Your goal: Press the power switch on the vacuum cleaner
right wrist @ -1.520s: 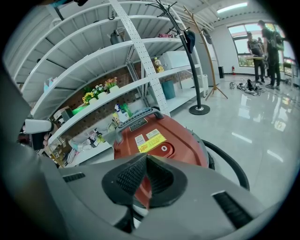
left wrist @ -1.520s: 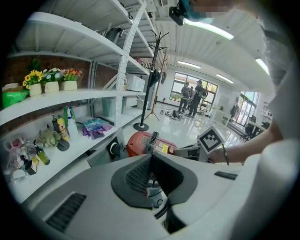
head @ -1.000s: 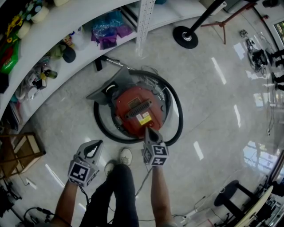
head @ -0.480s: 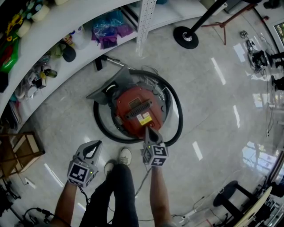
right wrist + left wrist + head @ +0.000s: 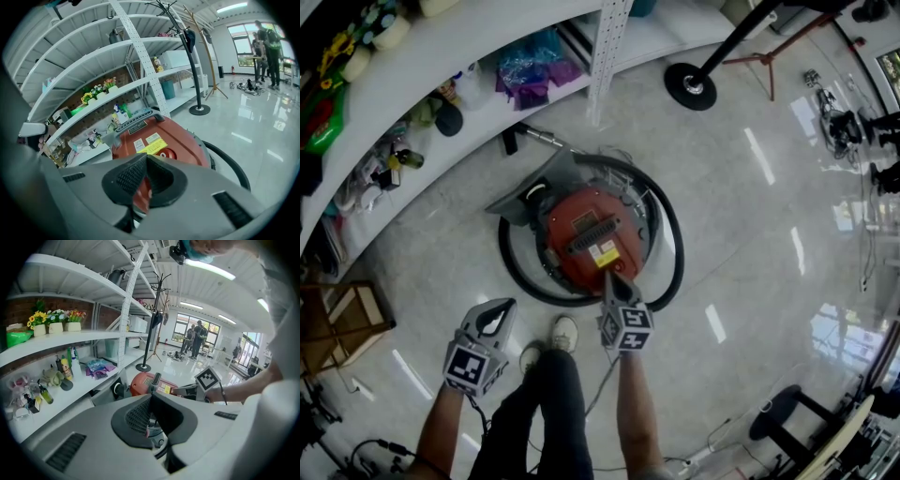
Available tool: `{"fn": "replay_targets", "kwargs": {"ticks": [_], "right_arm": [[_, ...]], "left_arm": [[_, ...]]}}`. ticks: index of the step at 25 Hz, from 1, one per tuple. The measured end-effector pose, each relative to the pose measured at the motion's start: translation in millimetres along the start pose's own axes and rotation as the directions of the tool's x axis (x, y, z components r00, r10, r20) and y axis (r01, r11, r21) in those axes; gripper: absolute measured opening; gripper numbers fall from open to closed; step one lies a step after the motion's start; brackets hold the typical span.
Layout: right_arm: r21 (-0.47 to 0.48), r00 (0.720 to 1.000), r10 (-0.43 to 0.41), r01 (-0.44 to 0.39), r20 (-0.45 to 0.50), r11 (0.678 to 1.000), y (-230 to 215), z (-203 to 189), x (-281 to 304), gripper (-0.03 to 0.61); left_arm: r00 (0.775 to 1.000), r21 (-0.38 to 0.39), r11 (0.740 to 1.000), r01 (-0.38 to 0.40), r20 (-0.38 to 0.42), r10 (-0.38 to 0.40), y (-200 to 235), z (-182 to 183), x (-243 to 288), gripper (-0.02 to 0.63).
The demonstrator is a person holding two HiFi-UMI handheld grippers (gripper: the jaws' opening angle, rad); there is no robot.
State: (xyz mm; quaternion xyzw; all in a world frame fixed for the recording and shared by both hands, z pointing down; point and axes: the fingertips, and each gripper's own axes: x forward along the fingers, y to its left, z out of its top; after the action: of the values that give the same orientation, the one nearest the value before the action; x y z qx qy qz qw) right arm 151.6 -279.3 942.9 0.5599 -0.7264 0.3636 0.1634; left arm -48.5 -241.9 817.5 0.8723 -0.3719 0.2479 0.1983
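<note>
At the centre of the frame I see the red vacuum cleaner (image 5: 592, 232) on the shiny floor (image 5: 750, 244), with its black hose (image 5: 677, 253) lying in a ring around it. My right hand-held gripper (image 5: 612, 276) points up in the frame, its jaws together in a point over the lower edge of the red body; I cannot tell if it touches. My left hand-held gripper (image 5: 498, 306) is at the lower left, apart from the vacuum cleaner, its tips also together. Between both there is my white shoe (image 5: 565, 330). A white shelf (image 5: 441, 47) with small things crosses the upper left.
</note>
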Motion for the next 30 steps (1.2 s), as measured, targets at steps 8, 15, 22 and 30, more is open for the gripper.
{"fn": "replay_targets", "kwargs": {"ticks": [8, 15, 22, 30], "right_arm": [[-0.011, 1.000, 0.024, -0.024, 0.009, 1.000, 10, 5, -14, 0.012], [-0.021, 0.999, 0.032, -0.032, 0.036, 0.999, 17, 20, -36, 0.012], [-0.006, 0.998, 0.036, -0.036, 0.049, 0.999, 34, 31, -63, 0.012], [-0.018, 0.995, 0.045, -0.044, 0.088, 0.999, 56, 51, -97, 0.012]], "left_arm": [[1.000, -0.003, 1.000, -0.008, 0.015, 0.008, -1, 9, -4, 0.006], [0.999, 0.000, 1.000, -0.007, 0.036, 0.007, -8, 25, -13, 0.006], [0.998, 0.012, 1.000, -0.005, 0.057, 0.004, -13, 43, -25, 0.006], [0.997, 0.016, 1.000, -0.007, 0.081, 0.006, -22, 67, -51, 0.006]]}}
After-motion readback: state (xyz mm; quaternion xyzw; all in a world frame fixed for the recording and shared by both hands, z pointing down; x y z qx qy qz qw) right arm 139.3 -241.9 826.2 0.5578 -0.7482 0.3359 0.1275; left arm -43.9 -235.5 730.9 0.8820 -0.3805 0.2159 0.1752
